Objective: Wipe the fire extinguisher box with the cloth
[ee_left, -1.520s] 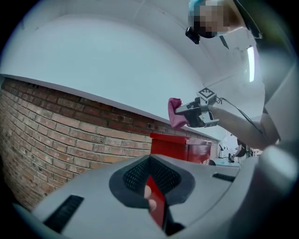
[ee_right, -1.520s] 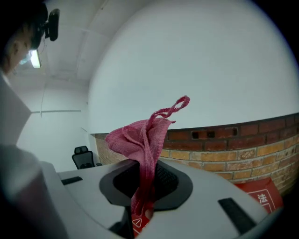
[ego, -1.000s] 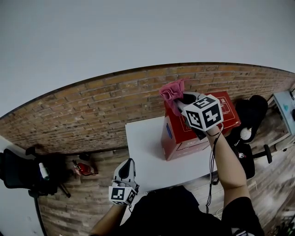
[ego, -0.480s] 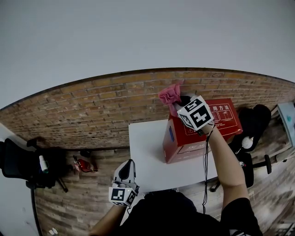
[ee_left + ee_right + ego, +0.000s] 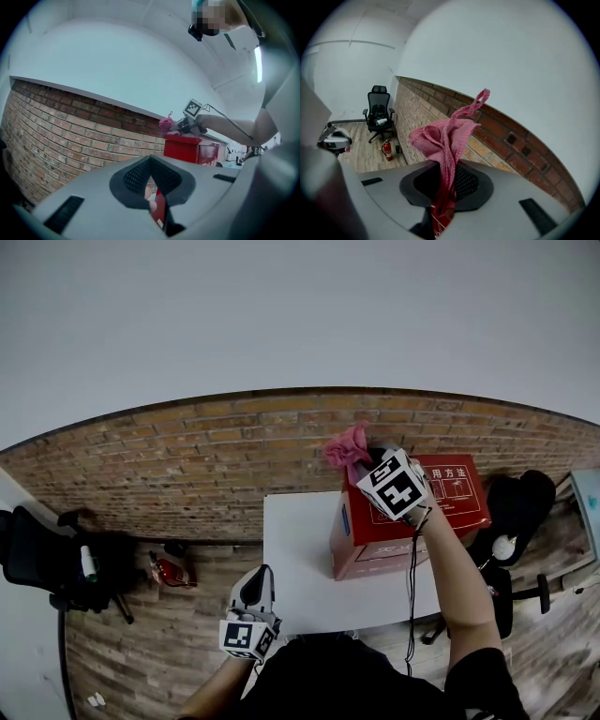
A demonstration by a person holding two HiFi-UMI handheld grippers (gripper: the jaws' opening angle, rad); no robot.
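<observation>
Head view: one white table (image 5: 300, 563) stands with its far edge against a brick wall (image 5: 187, 470). One red fire extinguisher box (image 5: 441, 512) fills the right part of the table and reaches the table's right edge, while the left part of the tabletop is bare. The right gripper (image 5: 371, 459) is over the box's far left top corner, close to the wall. It is clenched on one pink cloth (image 5: 347, 446), which bunches and stands up from the jaws above that corner. Whether the cloth touches the box cannot be told.

Right gripper view: the cloth (image 5: 445, 138) is pinched between the closed jaws of the right gripper (image 5: 447, 180), and the box's red top shows just beneath them.

The left gripper (image 5: 255, 579) hangs at the table's near left edge, well apart from the box. In its own view its jaws (image 5: 151, 174) are pressed together on nothing.

The floor is open to the left of the table. One small fire extinguisher (image 5: 171, 573) lies there by the wall, with one black chair (image 5: 47, 568) beyond it. A second black chair (image 5: 520, 498) stands to the right of the box.
</observation>
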